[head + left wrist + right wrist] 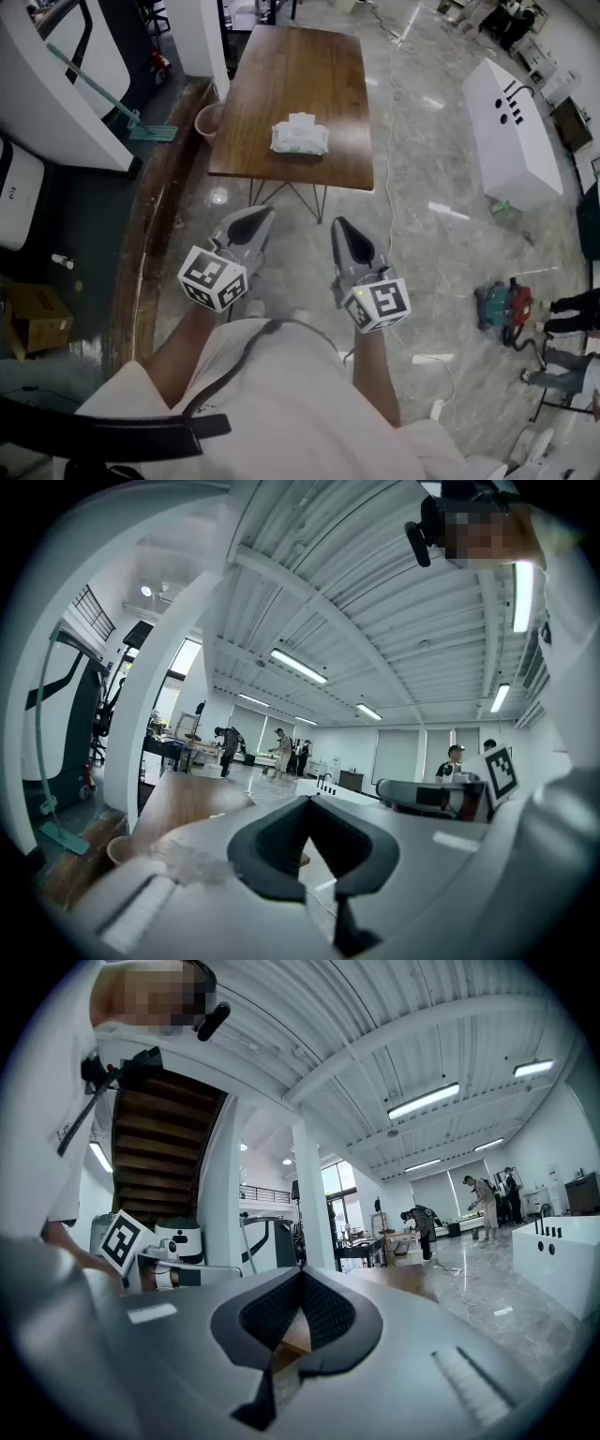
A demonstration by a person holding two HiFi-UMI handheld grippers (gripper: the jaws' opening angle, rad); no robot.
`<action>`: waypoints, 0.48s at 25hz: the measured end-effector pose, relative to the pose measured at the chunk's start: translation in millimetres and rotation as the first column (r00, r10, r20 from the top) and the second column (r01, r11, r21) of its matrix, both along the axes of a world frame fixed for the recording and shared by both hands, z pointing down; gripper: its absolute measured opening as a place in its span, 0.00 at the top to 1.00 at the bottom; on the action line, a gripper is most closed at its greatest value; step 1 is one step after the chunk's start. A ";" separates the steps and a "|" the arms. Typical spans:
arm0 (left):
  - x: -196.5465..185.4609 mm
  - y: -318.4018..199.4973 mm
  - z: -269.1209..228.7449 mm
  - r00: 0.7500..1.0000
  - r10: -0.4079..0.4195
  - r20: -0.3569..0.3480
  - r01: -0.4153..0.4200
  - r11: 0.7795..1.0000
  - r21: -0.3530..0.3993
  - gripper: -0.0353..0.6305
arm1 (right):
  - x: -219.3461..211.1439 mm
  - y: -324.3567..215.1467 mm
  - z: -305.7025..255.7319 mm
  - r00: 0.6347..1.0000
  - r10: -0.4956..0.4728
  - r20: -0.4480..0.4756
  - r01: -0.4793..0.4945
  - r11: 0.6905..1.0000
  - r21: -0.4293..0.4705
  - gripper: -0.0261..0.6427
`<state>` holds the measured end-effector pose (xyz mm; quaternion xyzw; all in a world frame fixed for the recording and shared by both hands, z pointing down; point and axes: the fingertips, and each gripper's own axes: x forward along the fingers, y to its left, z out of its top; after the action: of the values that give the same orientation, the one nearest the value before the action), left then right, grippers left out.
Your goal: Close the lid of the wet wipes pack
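Pack: the wipes pack (300,136) lay flat on the tabletop (281,75), toward its near end, with nothing else on the wood around it.
Lid: it was too small in the head view to tell whether it stood open or shut.
Person: stood back from the table, with a strip of floor (412,187) between the body and the near edge.
Left gripper: the left gripper (254,221) was held level at waist height, pointing toward the table and well apart from the pack.
Right gripper: the right gripper (343,230) was held just beside the left one, also level and aimed the same way.
Why held so: this looked like a ready pose before the approach. Both tools were kept close to the body and already lined up with the pack.
Left fingers: the left fingers (273,847) were clenched with their tips meeting. Nothing sat between them and they touched nothing.
Right fingers: the right fingers (332,1313) were likewise pressed fully together, empty, with only the far tabletop showing past them.
Why clenched: closed tips probably suited the job, since a lid flap is pushed down rather than gripped.
Stage: the task seemed not yet started, as neither gripper was near the pack.
Next need: to step in, bring one gripper over the pack and steady the pack if it slid.
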<state>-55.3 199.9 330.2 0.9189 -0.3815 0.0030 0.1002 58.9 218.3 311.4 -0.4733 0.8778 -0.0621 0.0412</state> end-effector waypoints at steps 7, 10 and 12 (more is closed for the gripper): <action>-2.2 -6.8 3.7 1.000 0.003 0.002 -0.003 1.000 -0.007 0.94 | -4.5 -4.7 2.7 1.000 -0.006 -0.015 0.006 1.000 0.003 0.95; -3.4 -8.8 5.0 1.000 0.007 0.001 -0.007 1.000 -0.010 0.94 | -5.2 -6.6 5.5 1.000 -0.007 0.001 0.007 1.000 -0.011 0.95; -3.8 -10.0 5.8 1.000 0.011 -0.001 -0.011 1.000 -0.012 0.94 | -7.4 -7.5 8.5 0.999 -0.026 0.025 0.027 0.999 -0.031 0.95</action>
<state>-59.1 189.9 336.0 0.9204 -0.3764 0.0054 0.1059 51.5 210.9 319.9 -0.4614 0.8823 -0.0819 0.0437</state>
